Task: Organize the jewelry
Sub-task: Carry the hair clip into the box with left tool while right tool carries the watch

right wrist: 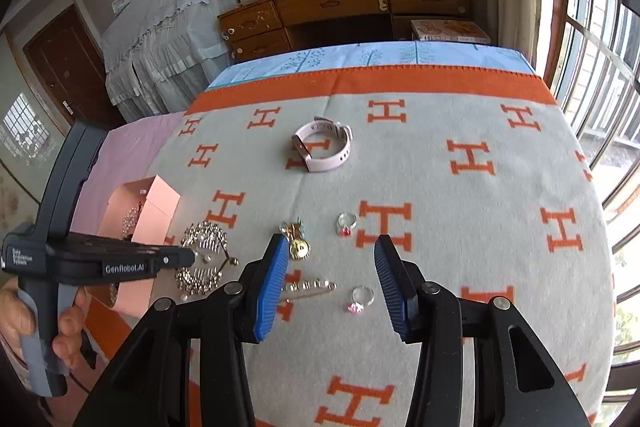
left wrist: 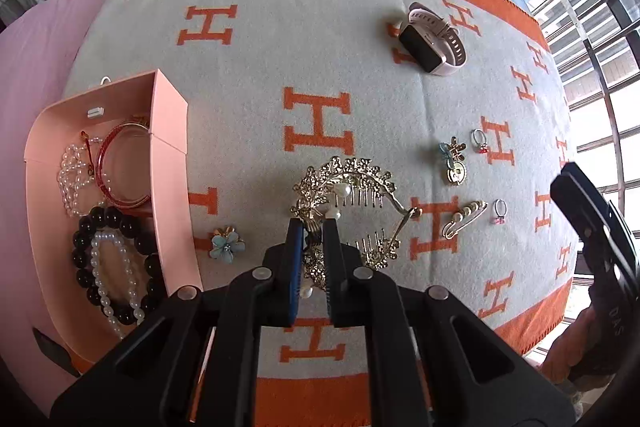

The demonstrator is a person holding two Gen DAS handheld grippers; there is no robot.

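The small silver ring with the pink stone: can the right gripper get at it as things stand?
Probably yes. The right gripper is open with nothing between its blue pads, and the small silver ring with the pink stone lies uncovered on the grey-and-orange blanket just below them.

Past my blanket with its orange letters I see a wooden desk, a lace-covered cabinet, a brown door and barred windows.

Matt woven wool-like blanket, shiny gold-tone metal hair comb, glossy black bead bracelet, smooth matt pink paperboard box, ribbed blue rubbery pads, varnished wooden dresser.
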